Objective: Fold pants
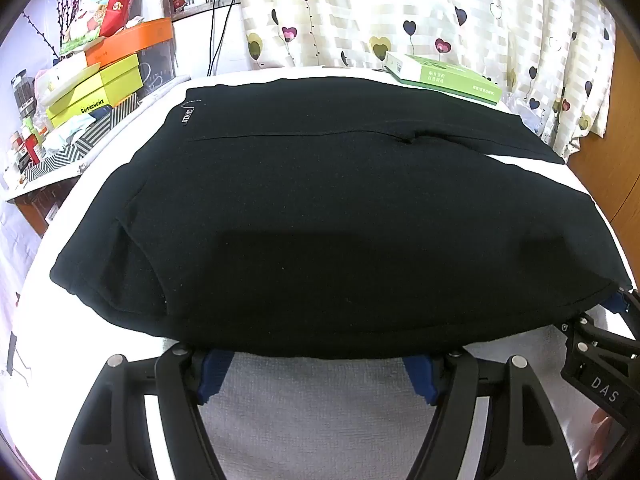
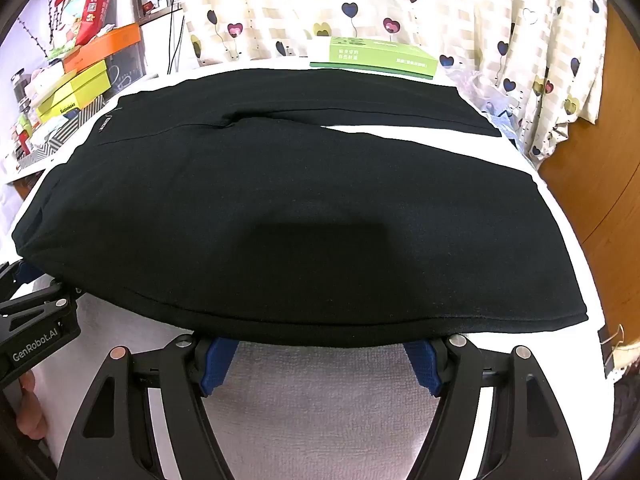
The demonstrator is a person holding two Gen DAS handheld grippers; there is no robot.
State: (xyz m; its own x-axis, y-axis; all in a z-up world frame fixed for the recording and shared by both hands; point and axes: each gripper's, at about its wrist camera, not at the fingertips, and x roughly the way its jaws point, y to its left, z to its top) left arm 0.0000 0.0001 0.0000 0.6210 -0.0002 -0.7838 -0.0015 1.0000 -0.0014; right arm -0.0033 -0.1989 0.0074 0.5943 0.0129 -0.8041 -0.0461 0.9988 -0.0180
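A pair of black knit pants (image 1: pixel 320 220) lies spread flat on a counter covered with a white towel-like cloth (image 1: pixel 312 408). The pants fill most of both views, directly ahead of each claw. The waistband end, with a small label (image 1: pixel 187 115), lies ahead and to the left; the two legs run off ahead and to the right, parting in a narrow wedge that shows white cloth.

The left claw (image 1: pixel 316 376) stands wide open at the near hem of the pants, gripping nothing. Its blue-padded fingertips (image 1: pixel 214 368) sit at the fabric edge, and the tips are partly hidden by it, so contact cannot be judged. The right claw (image 2: pixel 318 364) is likewise spread wide and holding nothing, with its blue pads (image 2: pixel 218 364) at the same near edge, further along toward the leg ends. Each claw shows at the side of the other's view: the right one appears to the right of the left claw, the left one to the left of the right claw. The two are close beside each other.

Beyond the pants, far ahead, a flat green and white box (image 1: pixel 444 78) rests near a cream curtain printed with hearts (image 1: pixel 400 12). Far ahead to the left, a stack of yellow-green and orange boxes (image 1: pixel 104 76) is piled up.
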